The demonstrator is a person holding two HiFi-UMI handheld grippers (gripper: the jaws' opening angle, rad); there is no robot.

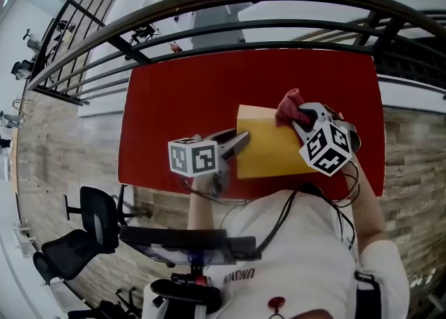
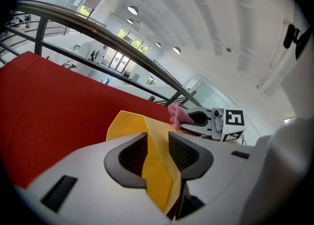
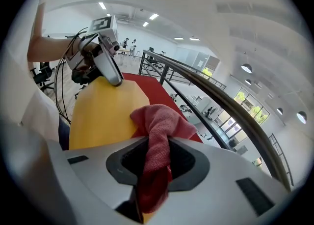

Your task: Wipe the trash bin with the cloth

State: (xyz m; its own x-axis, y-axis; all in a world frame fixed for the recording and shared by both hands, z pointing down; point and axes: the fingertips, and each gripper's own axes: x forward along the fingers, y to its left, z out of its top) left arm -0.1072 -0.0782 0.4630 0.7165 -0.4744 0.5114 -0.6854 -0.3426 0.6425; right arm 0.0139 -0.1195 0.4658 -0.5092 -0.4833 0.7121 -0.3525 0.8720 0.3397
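Yellow plastic trash bin [image 1: 268,147] sits near-centre on red bench [image 1: 174,95]. Left gripper [image 1: 239,141] clamped on bin's left wall, prob. to steady it. Right gripper [image 1: 300,118] pinches pink terry cloth [image 1: 287,104] at bin's far right corner, ready for wiping.

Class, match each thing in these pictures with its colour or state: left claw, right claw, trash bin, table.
Column one:
1 left claw
2 right claw
3 trash bin
4 table

Column two:
A red
B shut on the pink cloth
C yellow
D shut on the trash bin's edge

Pairs: 1-D, 2-B, 3-C, 4-A
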